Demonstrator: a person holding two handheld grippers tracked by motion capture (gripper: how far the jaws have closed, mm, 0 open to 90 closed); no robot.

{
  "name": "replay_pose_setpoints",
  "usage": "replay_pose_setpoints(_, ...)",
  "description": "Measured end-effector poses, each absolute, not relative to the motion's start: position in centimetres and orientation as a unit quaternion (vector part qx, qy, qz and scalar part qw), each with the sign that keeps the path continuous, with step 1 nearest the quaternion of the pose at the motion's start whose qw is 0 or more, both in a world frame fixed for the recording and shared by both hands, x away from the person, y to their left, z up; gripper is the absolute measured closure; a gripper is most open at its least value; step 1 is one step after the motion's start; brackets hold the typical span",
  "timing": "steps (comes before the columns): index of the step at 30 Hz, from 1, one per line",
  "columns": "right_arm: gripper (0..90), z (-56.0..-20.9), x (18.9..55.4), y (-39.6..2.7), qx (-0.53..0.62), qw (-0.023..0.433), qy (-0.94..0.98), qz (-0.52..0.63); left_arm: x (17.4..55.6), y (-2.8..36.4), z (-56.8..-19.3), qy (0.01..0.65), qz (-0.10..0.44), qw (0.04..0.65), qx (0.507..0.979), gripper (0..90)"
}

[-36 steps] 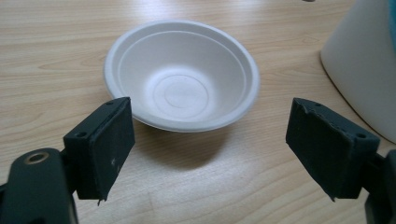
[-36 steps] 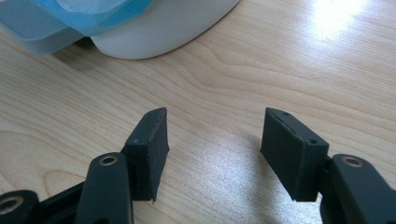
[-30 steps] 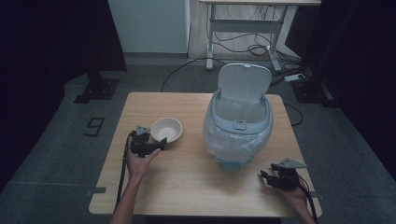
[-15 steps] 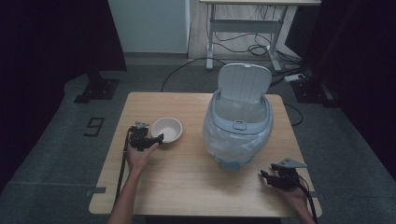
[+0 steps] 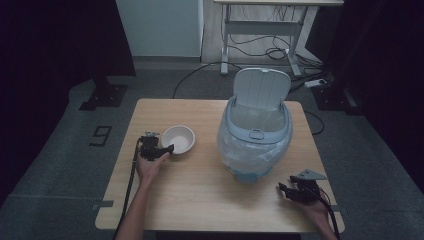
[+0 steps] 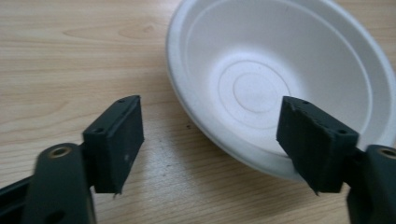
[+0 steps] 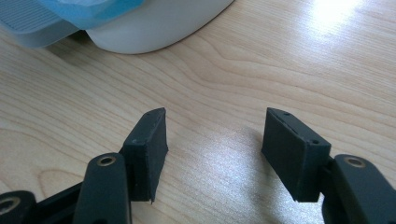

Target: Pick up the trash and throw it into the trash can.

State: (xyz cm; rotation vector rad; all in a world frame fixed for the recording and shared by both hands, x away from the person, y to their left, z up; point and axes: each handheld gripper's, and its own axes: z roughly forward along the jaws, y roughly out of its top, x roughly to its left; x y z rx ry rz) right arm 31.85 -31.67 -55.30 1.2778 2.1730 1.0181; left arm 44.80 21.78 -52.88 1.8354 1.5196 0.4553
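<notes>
Centrally, the wooden table [image 5: 200, 200] carries a pale blue bin [image 5: 255, 140] with its lid raised. At nine o'clock from it sits the white bowl [image 5: 178, 138]. The left gripper [image 5: 167, 148] straddles the bowl's near rim, jaws apart, lately narrowing; the right gripper [image 5: 284, 190], at five o'clock from the bin, gapes over bare wood.

I operate two handheld grippers of matching build. The left gripper [image 6: 212, 140] has two black jaws ending in flat rectangular pads with small screw holes along the edges; each pad is fixed to a black link by a brass-coloured rivet. The right gripper [image 7: 212, 154] is identical. From above, a black cable trails from each unit, and the right one carries a grey three-cornered plate. My forearms are bare, without sleeves.
</notes>
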Motion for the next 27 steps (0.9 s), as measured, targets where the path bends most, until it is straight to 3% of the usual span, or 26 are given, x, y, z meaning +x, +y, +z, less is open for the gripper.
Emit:
replay_pose_setpoints(8, 39.9, -55.3, 31.8, -31.6, 0.458, 0.209, 0.783, 0.366, 44.8, 21.3, -53.2, 0.579, 0.166, 0.354, 0.716, 52.8)
replay_pose_setpoints(9, 39.9, -55.3, 31.8, -31.6, 0.458, 0.209, 0.783, 0.366, 44.8, 21.3, -53.2, 0.576, 0.165, 0.356, 0.717, 52.8)
replay_pose_setpoints(10, 39.9, -55.3, 31.8, -31.6, 0.459, 0.210, 0.782, 0.366, 44.7, 21.3, -53.2, 0.570, 0.164, 0.359, 0.721, 62.2)
replay_pose_setpoints(13, 39.9, -55.3, 31.8, -31.6, 0.458, 0.211, 0.783, 0.365, 44.6, 21.4, -53.1, 0.565, 0.160, 0.368, 0.721, 71.6)
replay_pose_setpoints(18, 39.9, -55.3, 31.8, -31.5, 0.457, 0.212, 0.783, 0.364, 43.8, 21.6, -51.7, 0.546, 0.167, 0.401, 0.717, 80.5)
replay_pose_setpoints(27, 39.8, -55.3, 31.8, -31.5, 0.457, 0.213, 0.783, 0.364, 42.7, 21.9, -50.1, 0.526, 0.178, 0.421, 0.717, 83.2)
